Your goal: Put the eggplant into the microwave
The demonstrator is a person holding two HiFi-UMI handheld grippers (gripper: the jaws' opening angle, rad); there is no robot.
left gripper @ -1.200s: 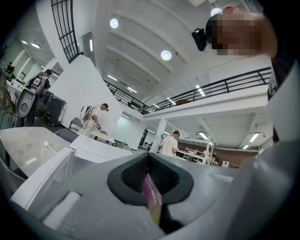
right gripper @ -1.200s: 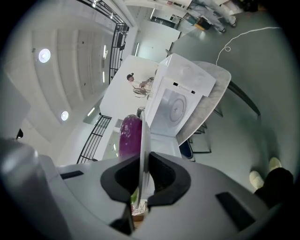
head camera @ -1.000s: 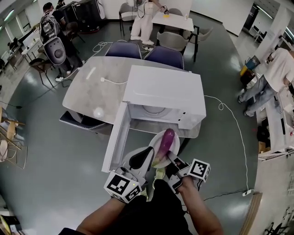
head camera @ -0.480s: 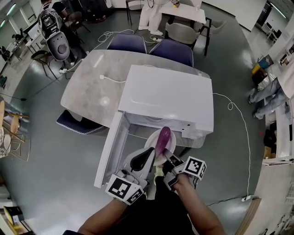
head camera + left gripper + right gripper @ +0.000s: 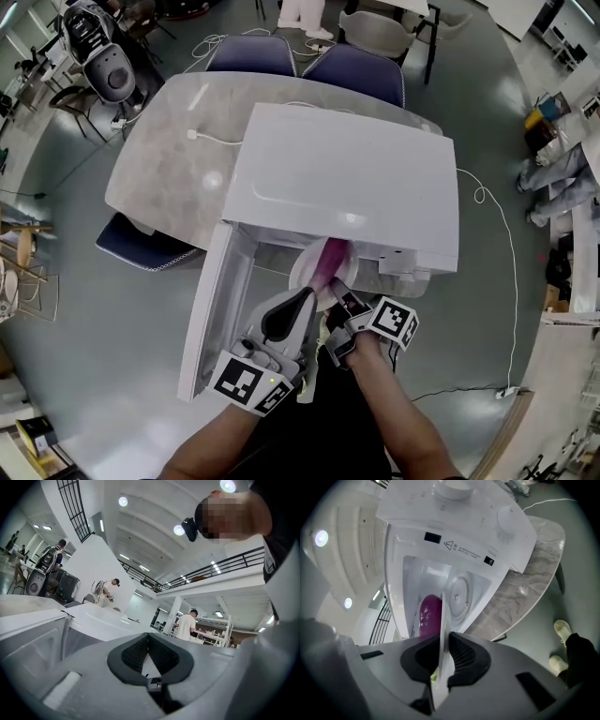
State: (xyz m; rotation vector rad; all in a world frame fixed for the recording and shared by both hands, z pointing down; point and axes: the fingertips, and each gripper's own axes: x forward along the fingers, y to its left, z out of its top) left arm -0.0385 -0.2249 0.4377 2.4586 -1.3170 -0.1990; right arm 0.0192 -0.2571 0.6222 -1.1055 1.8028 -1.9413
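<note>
A purple eggplant (image 5: 326,262) (image 5: 430,616) lies on a white plate (image 5: 302,274) (image 5: 442,634). The plate's far part reaches into the mouth of the white microwave (image 5: 347,178) (image 5: 454,527). The microwave's door (image 5: 211,319) stands swung open to the left. My right gripper (image 5: 339,305) (image 5: 443,653) is shut on the plate's near rim, which shows edge-on between its pads. My left gripper (image 5: 298,305) (image 5: 148,651) sits just left of the plate with its pads together and nothing seen between them. The glass turntable (image 5: 459,595) shows inside the cavity.
The microwave stands on a grey marble table (image 5: 169,178) (image 5: 534,578), with two blue chairs (image 5: 253,54) behind it. A white cable (image 5: 487,253) runs over the floor on the right. The open door blocks the left side. The person's shoes (image 5: 562,630) are at the lower right.
Both grippers moved forward and down with the plate. The eggplant's far end went from in front of the microwave into its opening. The right gripper kept its hold.
</note>
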